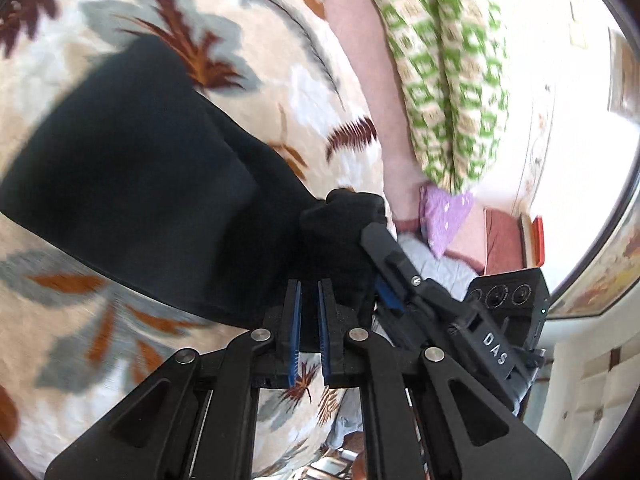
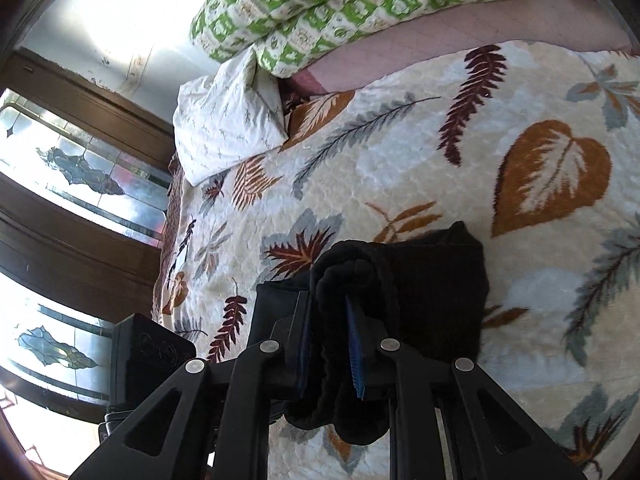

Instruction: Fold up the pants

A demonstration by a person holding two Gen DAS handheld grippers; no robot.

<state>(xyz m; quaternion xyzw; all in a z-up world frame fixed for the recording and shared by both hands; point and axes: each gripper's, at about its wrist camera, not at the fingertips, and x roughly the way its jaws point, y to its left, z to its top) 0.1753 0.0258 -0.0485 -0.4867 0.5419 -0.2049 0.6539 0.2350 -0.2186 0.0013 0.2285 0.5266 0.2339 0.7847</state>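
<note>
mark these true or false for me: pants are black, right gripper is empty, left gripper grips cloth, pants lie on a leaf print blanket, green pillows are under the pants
1. The pants are black. True.
2. The right gripper is empty. False: it is shut on a bunch of the pants.
3. The left gripper grips cloth. False: its narrow gap holds nothing.
4. The pants lie on a leaf-print blanket. True.
5. The green pillows are under the pants. False: they lie apart, at the far end.

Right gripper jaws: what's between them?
A bunched fold of the black pants fills the gap of the right gripper; the right wrist view shows it. Below lies the leaf-print blanket.
</note>
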